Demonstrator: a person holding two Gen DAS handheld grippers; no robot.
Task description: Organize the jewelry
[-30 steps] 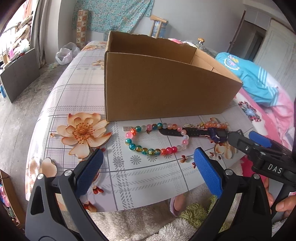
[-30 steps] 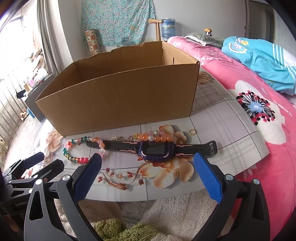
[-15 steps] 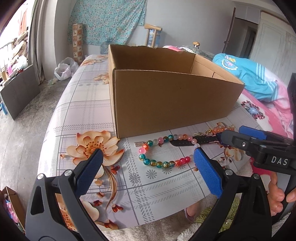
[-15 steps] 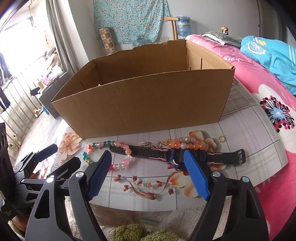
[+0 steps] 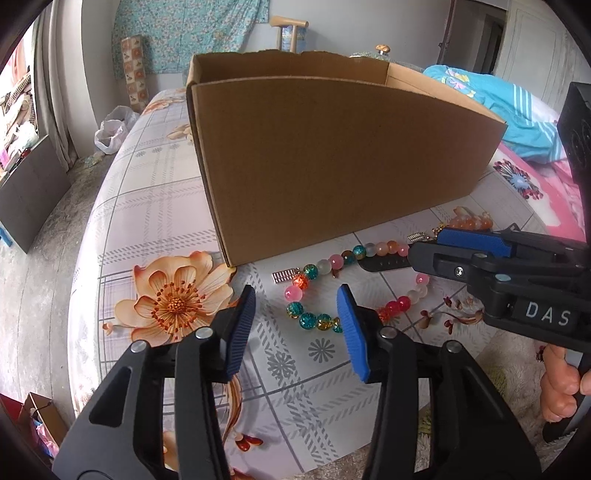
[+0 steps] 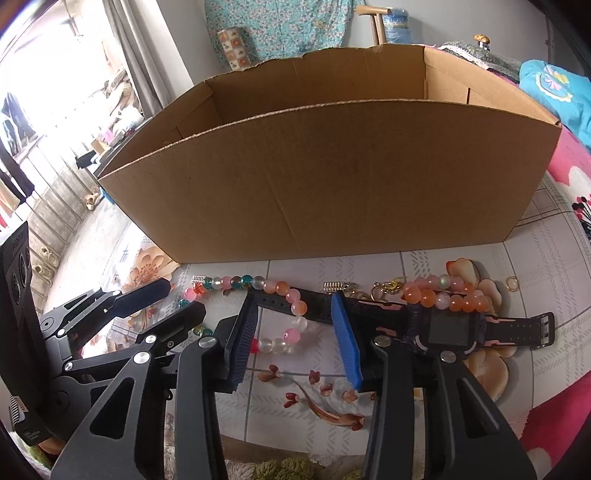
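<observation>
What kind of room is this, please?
Probably a bedroom in a home. A bed with a pink flowered cover and blue bedding stands beside the table, and a flowered cloth hangs on the wall. A curtain hangs at the window.

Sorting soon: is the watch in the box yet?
Out. The watch lies flat on the table in front of the box.

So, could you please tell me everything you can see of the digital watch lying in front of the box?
The dark plastic digital wristwatch lies flat on the floral tablecloth, unbuckled and stretched lengthwise before the brown cardboard box. Its rectangular screen is blank; the black strap carries pinkish markings and ends in a buckle on the right. The orange bead bracelet rests against its upper edge, and the multicoloured bead string crosses its left strap. Neither claw touches it.
</observation>
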